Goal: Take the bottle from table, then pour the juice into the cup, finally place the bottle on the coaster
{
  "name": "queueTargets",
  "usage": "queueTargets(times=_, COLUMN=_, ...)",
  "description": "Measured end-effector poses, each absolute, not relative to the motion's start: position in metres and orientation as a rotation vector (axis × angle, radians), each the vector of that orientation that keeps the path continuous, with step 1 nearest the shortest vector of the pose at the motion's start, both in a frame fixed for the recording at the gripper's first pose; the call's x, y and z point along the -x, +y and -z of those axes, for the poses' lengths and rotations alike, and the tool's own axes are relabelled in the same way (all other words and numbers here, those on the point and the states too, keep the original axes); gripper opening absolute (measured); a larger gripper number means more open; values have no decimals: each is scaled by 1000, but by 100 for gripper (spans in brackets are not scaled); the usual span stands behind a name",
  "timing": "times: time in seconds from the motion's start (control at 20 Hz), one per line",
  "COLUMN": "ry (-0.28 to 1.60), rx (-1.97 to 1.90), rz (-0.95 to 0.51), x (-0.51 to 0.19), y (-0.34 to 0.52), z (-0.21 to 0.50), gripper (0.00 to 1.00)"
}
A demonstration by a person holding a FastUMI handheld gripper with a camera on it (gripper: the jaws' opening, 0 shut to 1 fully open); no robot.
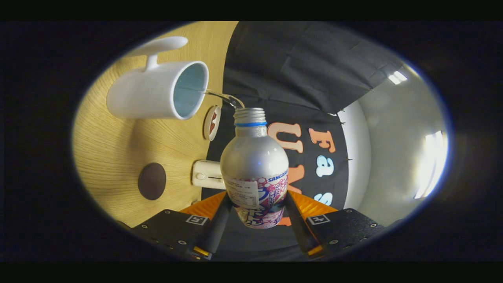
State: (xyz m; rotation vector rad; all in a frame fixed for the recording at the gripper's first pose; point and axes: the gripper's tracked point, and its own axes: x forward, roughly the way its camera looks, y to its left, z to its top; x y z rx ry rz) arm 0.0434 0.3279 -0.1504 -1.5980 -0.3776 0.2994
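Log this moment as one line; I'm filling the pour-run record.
phase: pouring | gripper: shut on bottle | stream: bottle mouth into white mug | dark round coaster: bare on wooden table

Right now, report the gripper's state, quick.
Gripper: shut on the silver metal bottle with the pink label, tilted and pouring a clear stream into the white ceramic cup.

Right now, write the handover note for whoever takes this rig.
Gripper: jaws shut on the bottle, one each side of its lower body, bottle tipped toward the cup.
Pour under way: a clear stream runs from the bottle's open neck into the white cup.
Coaster: dark round one on the wooden table, nothing on it.
Left: finish pouring, right the bottle, set it on the coaster.
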Motion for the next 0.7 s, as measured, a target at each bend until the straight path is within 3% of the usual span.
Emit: queueTargets(times=0.7, ry=-362, rx=1673, rz=-339, x=-35, y=330, z=154, gripper=76)
